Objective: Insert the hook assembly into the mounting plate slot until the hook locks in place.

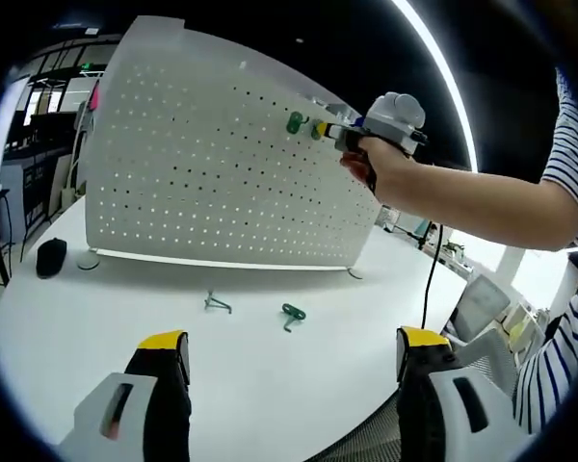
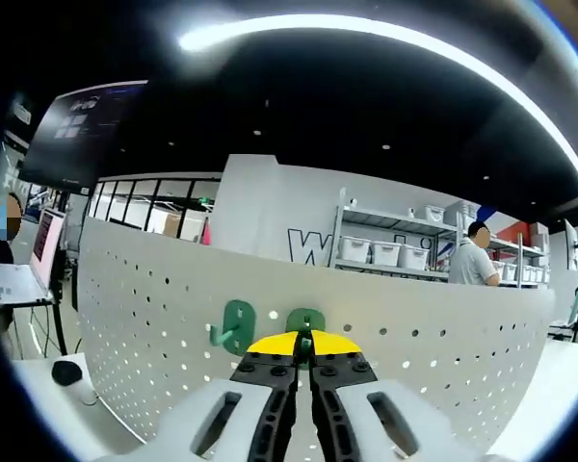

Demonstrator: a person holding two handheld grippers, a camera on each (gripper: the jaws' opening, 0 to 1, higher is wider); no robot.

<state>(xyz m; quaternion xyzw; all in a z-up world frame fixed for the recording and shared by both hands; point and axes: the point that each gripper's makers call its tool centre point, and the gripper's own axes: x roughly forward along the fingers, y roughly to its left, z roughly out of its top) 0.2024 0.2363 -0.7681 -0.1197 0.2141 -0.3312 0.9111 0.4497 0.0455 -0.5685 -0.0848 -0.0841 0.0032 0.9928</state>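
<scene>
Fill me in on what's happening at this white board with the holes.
A person is fitting green hooks onto the upright pegboard. The right gripper is shut on a green hook pressed against the board near its top, beside another green hook already hanging there. The left gripper waits open over the table, where a spare green hook and a metal hook lie.

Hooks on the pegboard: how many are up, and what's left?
One green hook already hangs on the pegboard. The right gripper is shut on a second green hook, pressing it against the board. A third green hook and a grey hook lie on the table.
</scene>
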